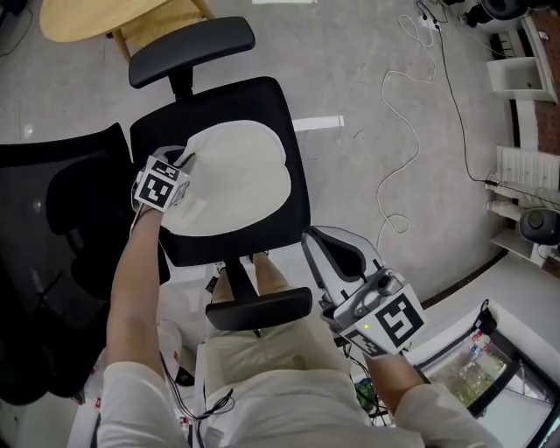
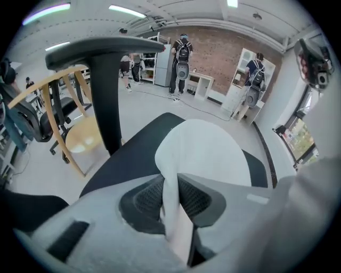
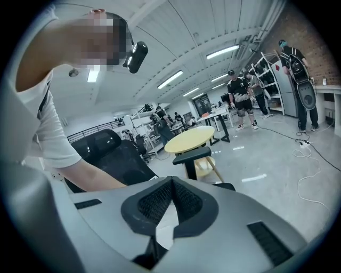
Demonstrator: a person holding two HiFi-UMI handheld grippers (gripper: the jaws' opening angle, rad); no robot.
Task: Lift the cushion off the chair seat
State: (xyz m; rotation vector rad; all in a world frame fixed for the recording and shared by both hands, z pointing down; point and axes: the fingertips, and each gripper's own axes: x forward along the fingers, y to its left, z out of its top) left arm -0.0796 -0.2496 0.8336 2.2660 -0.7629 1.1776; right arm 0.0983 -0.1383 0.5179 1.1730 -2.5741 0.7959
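A white cushion lies on the black chair seat. My left gripper is at the cushion's left edge. In the left gripper view its jaws are shut on a fold of the cushion, and the white fabric is pinched between the pads. My right gripper hangs off the seat's right side, above the near armrest and apart from the cushion. In the right gripper view its tips meet with nothing between them.
The chair's black mesh back is at the left and its far armrest at the top. A yellow round table stands beyond. Cables trail over the grey floor. A clear box sits at the lower right.
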